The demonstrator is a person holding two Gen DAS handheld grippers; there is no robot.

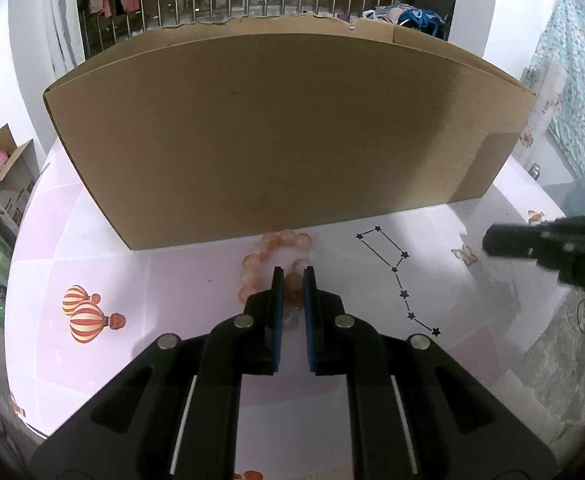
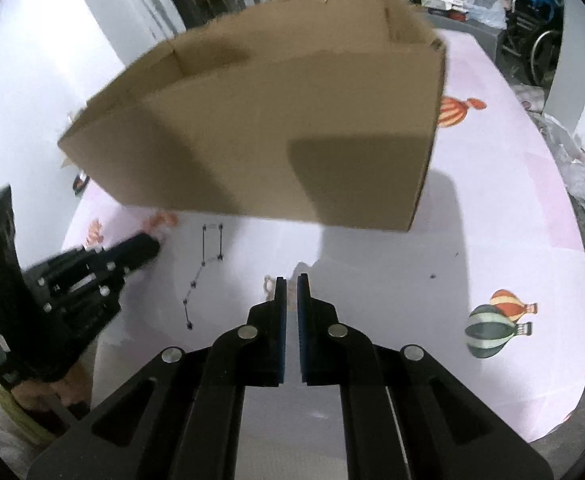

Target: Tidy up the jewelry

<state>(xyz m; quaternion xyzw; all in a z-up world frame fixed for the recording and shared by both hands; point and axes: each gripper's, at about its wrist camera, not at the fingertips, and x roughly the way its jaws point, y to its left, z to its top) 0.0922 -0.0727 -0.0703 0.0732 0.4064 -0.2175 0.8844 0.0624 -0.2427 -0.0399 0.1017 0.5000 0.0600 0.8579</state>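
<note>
A bracelet of pink-orange beads point(image 1: 278, 240) lies on the pale printed tabletop point(image 1: 172, 280), right at the foot of an open brown cardboard box point(image 1: 284, 140). My left gripper point(image 1: 293, 276) is shut on one bead at the bracelet's near side, its blue pads pressing on either side. In the right wrist view the left gripper point(image 2: 144, 246) shows at the left with the bracelet point(image 2: 160, 219) at its tip. My right gripper point(image 2: 291, 282) hovers over the table in front of the box point(image 2: 272, 140), jaws shut, nothing seen between them.
The box stands wide across the back of the table. Balloon pictures point(image 2: 496, 328), a star-line drawing point(image 1: 404, 280) and a small butterfly picture point(image 1: 465, 255) are printed on the tabletop. The right gripper's dark body point(image 1: 540, 246) reaches in from the right. Clutter lies beyond the table's edges.
</note>
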